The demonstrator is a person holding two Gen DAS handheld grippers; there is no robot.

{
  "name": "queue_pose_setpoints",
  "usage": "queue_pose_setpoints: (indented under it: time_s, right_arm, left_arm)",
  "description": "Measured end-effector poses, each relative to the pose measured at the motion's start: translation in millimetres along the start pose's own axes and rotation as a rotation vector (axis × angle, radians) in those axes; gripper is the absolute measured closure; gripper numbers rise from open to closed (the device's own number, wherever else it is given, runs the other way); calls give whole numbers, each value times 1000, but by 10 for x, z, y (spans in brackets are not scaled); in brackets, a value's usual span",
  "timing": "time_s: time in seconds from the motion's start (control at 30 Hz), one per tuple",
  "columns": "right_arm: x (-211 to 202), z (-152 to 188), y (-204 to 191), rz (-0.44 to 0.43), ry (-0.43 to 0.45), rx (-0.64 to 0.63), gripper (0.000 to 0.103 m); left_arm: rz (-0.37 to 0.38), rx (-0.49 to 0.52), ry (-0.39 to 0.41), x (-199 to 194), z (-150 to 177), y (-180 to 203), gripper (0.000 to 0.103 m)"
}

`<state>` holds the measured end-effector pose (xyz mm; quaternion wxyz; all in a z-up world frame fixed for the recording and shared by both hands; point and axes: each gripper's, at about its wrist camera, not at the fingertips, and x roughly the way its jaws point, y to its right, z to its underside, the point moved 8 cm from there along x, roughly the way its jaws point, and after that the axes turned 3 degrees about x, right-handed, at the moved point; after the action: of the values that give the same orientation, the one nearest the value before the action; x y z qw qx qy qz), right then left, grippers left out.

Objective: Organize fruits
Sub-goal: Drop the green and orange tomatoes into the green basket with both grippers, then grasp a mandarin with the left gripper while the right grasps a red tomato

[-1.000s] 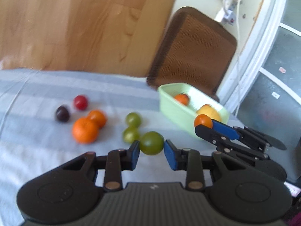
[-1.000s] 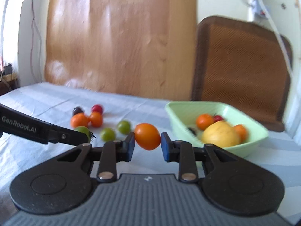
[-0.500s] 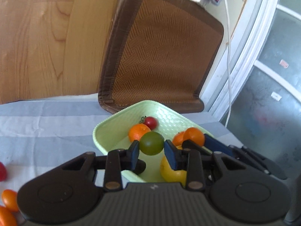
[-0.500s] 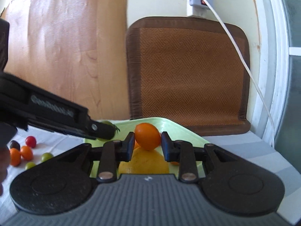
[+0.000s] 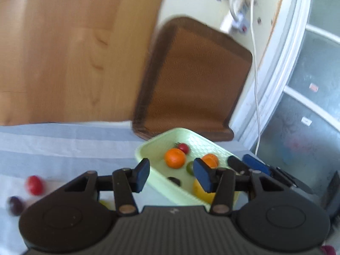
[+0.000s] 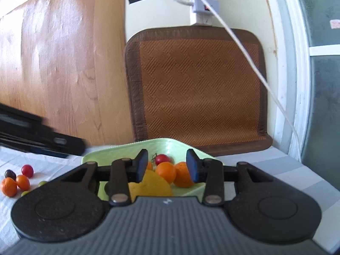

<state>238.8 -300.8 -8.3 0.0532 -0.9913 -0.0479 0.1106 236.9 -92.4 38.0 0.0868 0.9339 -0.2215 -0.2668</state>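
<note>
A pale green tray (image 5: 148, 146) holds two oranges (image 5: 175, 158), a red tomato (image 5: 183, 148), a yellow fruit (image 5: 200, 192), a dark fruit (image 5: 174, 180) and a green fruit (image 5: 189, 167). My left gripper (image 5: 172, 175) hovers at the tray's near rim. Its jaws are opening, with nothing between the pads. My right gripper (image 6: 166, 167) hangs over the same tray (image 6: 99, 158), above an orange (image 6: 165, 172) and the yellow fruit (image 6: 153, 184). Its jaws are opening too and grip nothing. It also shows in the left wrist view as the right gripper (image 5: 240, 161).
Loose fruits lie on the striped cloth at the left: a red one (image 6: 27, 170), a dark one (image 6: 10, 174), two orange ones (image 6: 22, 182) and two small green ones (image 6: 42, 183). A brown woven mat (image 6: 197, 89) leans on the wall behind the tray. A white cable (image 6: 244, 51) hangs at the right.
Both grippers moved from the loose fruits to the tray. The left let go of its green fruit and the right of its orange fruit; both jaws now stand apart.
</note>
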Motion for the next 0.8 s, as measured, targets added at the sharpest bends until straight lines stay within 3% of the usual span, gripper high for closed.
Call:
queue_pose_setpoints:
  time_s: [0.07,0.17,0.27,0.33,0.4,0.53,0.63,0.8]
  right_arm:
    - [-39,-31,42,17,23,26,61]
    - [-112,-91,49,26,40,67,61]
    - [-224,-144,-124,-22,50,75,61]
    - [-263,-124,-328,-84,21,69,61]
    - [-251,-70,-599,-167,-35,59,61]
    - [-77,75,-1173,-332,-212,40,61]
    - [152,129,-1573,-435,-336,32,61]
    - [580,222,-2121,-511,-479,-15,61]
  left_arm:
    - [-38,-34,36,-332,36,-289,57]
    - [-179,-75,77,-794,157,-844,57]
    - [-314,-125,73,-1115,330,-1327,56]
    - [-364,-133,63,-1214,433,-1494,56]
    - [-375,-121,49,-1211,517,-1526,56]
    - [-316,-47,22,-993,605,-1303,55]
    - [-293,20,-6,-758,650,-1106,47]
    - [-328,89,-62,-446,712,-1020,49]
